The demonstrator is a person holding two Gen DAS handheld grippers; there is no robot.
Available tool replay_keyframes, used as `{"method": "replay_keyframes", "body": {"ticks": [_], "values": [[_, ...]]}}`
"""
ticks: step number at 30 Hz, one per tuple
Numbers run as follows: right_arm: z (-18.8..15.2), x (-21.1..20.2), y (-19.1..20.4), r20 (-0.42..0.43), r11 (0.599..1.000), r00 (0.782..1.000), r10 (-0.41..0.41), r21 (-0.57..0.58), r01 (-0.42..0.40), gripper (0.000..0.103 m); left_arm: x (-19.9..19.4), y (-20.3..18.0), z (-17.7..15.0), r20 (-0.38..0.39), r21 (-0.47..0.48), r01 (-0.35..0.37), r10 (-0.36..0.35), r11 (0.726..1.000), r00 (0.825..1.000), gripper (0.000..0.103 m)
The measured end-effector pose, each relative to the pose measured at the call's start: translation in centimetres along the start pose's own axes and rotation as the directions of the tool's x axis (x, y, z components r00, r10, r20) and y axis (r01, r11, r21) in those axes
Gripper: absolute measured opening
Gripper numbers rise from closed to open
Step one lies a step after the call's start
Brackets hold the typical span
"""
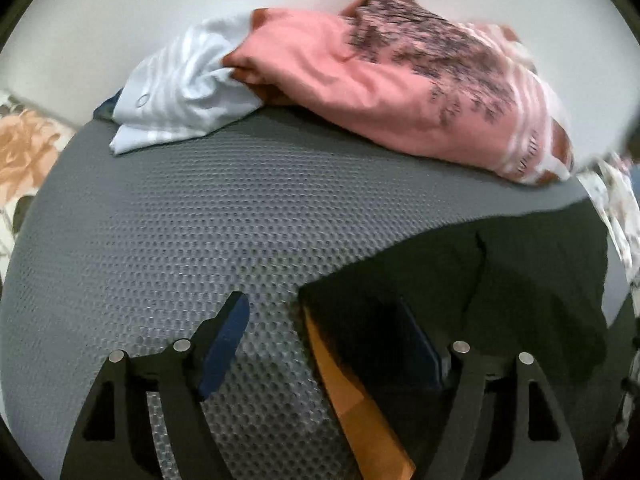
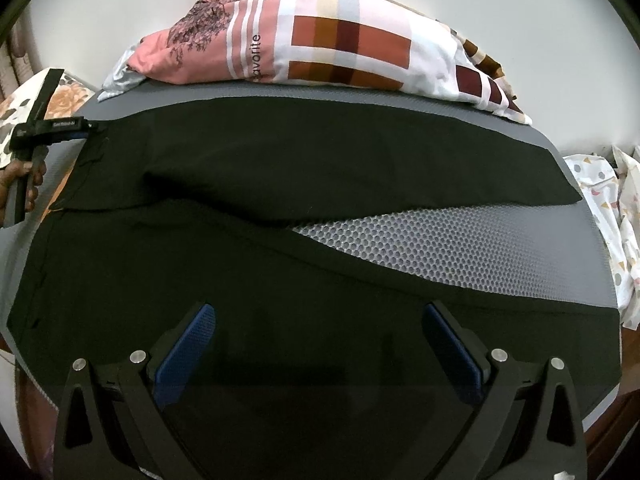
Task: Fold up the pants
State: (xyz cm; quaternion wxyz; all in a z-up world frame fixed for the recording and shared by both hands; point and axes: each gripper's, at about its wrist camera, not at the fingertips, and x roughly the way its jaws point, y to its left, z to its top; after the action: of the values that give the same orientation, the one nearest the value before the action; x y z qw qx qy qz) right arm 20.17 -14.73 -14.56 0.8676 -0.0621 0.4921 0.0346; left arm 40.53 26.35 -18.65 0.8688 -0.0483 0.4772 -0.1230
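Note:
Black pants [image 2: 280,168] lie spread on the grey dimpled mat [image 2: 460,240], waist at the left, both legs running to the right. My right gripper [image 2: 320,320] hovers open over the near leg with nothing pinched. In the left wrist view my left gripper [image 1: 322,308] stands open at the waist corner of the pants [image 1: 500,280]. An orange inner strip [image 1: 344,384] of the waistband lies between the jaws, and the pads do not press on it. The right wrist view shows the left gripper [image 2: 90,126] at the far waist corner, held by a hand [image 2: 20,180].
A pink and patchwork bedding pile [image 2: 340,40] lies along the back of the mat, next to a pale blue striped cloth [image 1: 180,92]. A floral sheet [image 1: 24,148] shows on the left. A patterned white cloth [image 2: 608,208] hangs off the right. A white wall is behind.

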Motion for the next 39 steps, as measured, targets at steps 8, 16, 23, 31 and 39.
{"method": "replay_keyframes", "body": {"ticks": [8, 16, 23, 31, 39], "values": [[-0.1, 0.5, 0.5, -0.015, 1.000, 1.000, 0.002, -0.015, -0.002, 0.102, 0.2, 0.1, 0.7, 0.011, -0.029, 0.023, -0.023, 0.999, 1.000, 0.027], [0.1, 0.4, -0.2, -0.010, 0.999, 0.999, 0.032, 0.021, -0.031, 0.102, -3.7, -3.0, -0.7, 0.146, 0.013, -0.048, 0.046, 0.999, 0.988, 0.011], [2.6, 0.6, -3.1, 0.024, 0.968, 0.979, 0.203, 0.148, -0.204, 0.102, -9.9, -7.5, -3.2, 0.290, 0.043, -0.031, 0.017, 0.999, 0.957, 0.011], [8.6, 4.9, -9.9, 0.099, 0.708, 0.841, 0.532, 0.491, -0.506, 0.103, -16.0, -11.1, -7.7, 0.400, 0.019, 0.030, -0.035, 0.999, 0.916, 0.011], [13.9, 9.9, -7.0, 0.119, 0.468, 0.652, 0.749, 0.602, -0.647, 0.103, -19.2, -13.5, -12.8, 0.429, -0.018, 0.092, -0.075, 0.996, 0.900, 0.011]]}}
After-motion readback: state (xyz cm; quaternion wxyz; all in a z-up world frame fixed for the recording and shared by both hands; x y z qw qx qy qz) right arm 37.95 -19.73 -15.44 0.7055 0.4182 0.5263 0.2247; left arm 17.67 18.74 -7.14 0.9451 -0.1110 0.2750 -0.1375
